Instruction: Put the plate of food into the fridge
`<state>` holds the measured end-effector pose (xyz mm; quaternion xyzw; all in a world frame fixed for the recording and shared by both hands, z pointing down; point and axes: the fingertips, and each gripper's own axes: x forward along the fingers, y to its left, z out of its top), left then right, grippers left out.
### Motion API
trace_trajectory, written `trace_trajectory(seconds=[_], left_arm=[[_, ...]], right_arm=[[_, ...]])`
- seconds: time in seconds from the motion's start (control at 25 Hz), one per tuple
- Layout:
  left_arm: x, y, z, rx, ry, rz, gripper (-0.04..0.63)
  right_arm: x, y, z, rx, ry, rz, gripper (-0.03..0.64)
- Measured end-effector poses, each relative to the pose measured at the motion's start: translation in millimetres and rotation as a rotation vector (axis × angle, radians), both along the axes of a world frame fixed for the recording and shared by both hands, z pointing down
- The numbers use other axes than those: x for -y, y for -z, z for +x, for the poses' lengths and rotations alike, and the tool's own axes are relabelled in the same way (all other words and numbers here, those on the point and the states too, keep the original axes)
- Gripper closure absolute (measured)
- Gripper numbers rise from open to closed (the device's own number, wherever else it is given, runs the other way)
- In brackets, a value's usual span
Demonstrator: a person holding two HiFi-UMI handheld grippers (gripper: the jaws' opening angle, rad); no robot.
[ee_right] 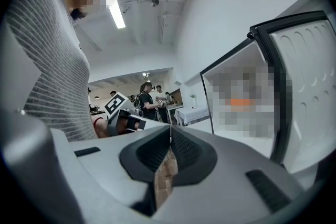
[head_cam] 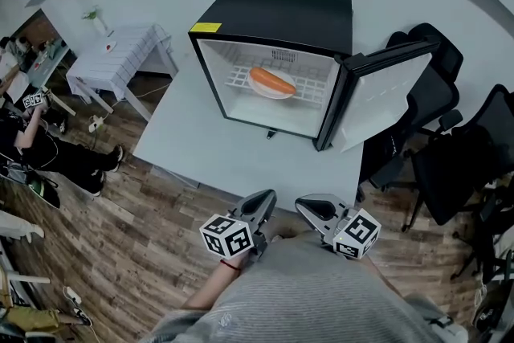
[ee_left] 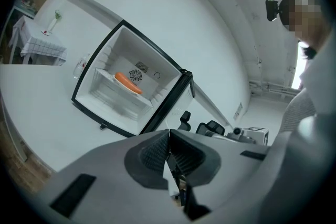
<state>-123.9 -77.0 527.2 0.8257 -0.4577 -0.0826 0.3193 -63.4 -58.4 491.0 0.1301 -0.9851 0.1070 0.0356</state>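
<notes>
Left gripper (head_cam: pixel 259 206) and right gripper (head_cam: pixel 315 210) sit side by side at the near edge of the table (head_cam: pixel 209 161). Both have their jaws pressed together with nothing between them. The fridge (head_cam: pixel 281 20) stands toward the table's far edge, its door (head_cam: pixel 381 92) swung open to the right. The plate (head_cam: pixel 270 92) with orange food (head_cam: pixel 273 80) rests on the wire shelf (head_cam: pixel 239 78) inside.

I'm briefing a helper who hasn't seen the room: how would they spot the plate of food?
On the white table stands a black mini fridge, door swung open. On its white wire shelf lies a white plate; the long orange food on it is the only colour inside.
</notes>
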Motion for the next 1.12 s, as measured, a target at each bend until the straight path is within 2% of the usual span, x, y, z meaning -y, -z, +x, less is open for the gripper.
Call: trace_trajectory(seconds=[0.24, 0.6, 1.12], left_arm=[[0.7, 0.9, 6.9, 0.007, -0.032, -0.004, 0.584], [3.1, -2.4, 8.7, -0.008, -0.046, -0.019, 0.584], [6.5, -3.7, 4.1, 0.001, -0.034, -0.016, 0.584]], right_arm=[[3.1, -0.1, -1.0, -0.011, -0.01, 0.009, 0.604], [1.0, -11.3, -1.2, -0.084, -0.017, 0.029, 0.604], [1.8, -11.3, -3.7, -0.081, -0.006, 0.008, 0.604]])
